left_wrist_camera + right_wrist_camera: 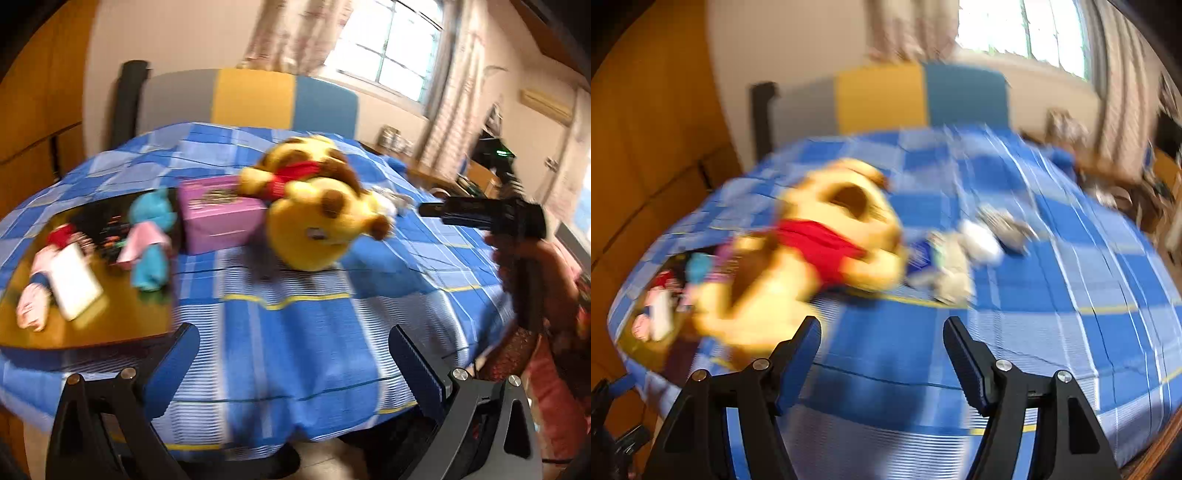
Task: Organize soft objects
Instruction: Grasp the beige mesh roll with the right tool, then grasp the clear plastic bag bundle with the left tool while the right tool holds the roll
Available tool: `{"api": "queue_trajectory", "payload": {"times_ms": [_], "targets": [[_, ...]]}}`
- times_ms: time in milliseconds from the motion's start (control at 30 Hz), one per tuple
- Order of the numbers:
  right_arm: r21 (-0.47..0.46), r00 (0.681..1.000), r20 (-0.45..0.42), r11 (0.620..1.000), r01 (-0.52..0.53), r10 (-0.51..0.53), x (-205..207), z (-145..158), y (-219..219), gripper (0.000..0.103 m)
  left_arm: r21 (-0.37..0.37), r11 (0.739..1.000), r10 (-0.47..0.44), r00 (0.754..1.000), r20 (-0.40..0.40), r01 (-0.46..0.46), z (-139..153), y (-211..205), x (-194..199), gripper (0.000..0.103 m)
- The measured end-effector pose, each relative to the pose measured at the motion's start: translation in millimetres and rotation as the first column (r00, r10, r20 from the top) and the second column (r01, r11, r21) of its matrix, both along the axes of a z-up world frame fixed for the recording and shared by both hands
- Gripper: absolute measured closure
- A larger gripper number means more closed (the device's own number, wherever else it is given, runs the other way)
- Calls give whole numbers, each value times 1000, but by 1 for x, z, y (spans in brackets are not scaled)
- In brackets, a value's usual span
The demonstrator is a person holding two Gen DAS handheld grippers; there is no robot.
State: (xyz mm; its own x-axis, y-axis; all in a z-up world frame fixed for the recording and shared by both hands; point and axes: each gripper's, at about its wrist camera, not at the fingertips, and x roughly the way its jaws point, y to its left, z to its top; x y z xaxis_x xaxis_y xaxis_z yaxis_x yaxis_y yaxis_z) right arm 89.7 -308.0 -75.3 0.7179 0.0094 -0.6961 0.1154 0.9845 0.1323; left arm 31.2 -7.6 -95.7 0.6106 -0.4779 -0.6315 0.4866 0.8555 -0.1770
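Blue plaid bedspread (pixel 295 332) carries a yellow plush bear (pixel 314 221); both grippers' jaws gape empty above it.

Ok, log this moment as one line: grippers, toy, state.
left gripper: open, empty | right gripper: open, empty | yellow plush dog: lying on blue checked bedspread, unheld | both views blurred

We stood in a home bedroom: a bed (pixel 295 332) under a blue checked sheet, a padded headboard (pixel 255 98), a curtained window (pixel 391 48), and plush toys (pixel 314 206).
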Motion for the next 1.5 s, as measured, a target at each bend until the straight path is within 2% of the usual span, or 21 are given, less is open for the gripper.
{"api": "queue_trajectory", "payload": {"times_ms": [167,300,433,600,733,767,800,933,1100,1200,1433,1500], "targets": [[106,989,-112,989,104,-92,21,-30,-82,33,32,996,-81,997,11,81,3,-52,-3,0],[177,982,-166,977,122,-92,44,-46,-118,35,40,994,-105,994,-15,106,-1,-81,0,0],[132,977,-215,990,40,-11,83,-56,-113,36,59,992,-107,993,-41,109,-4,-102,7,0],[83,963,-263,996,-43,63,123,-75,-97,37,72,993,-91,995,-44,94,-4,-107,12,0],[56,955,-279,995,-85,97,139,-85,-90,37,73,993,-91,993,-73,97,-10,-113,17,0],[50,954,-280,994,-98,108,141,-89,-88,44,75,992,-95,993,-77,101,-11,-116,18,0],[45,951,-284,993,-113,121,142,-91,-87,60,78,992,-98,992,-78,104,-12,-119,18,0],[0,941,-303,987,-159,151,136,-89,-84,61,81,988,-124,989,-75,130,-10,-134,17,0],[33,936,-325,991,-133,136,111,-78,-101,62,98,982,-159,986,-43,163,-5,-154,15,0],[-9,939,-327,993,-122,112,90,-67,-116,62,113,978,-171,985,-31,173,-3,-171,17,0],[7,949,-310,998,56,-51,59,-73,-175,62,156,976,-152,988,-30,155,5,-222,41,0],[65,946,-311,991,113,-88,57,-76,-190,62,170,975,-144,989,-16,145,10,-238,49,0]]}}
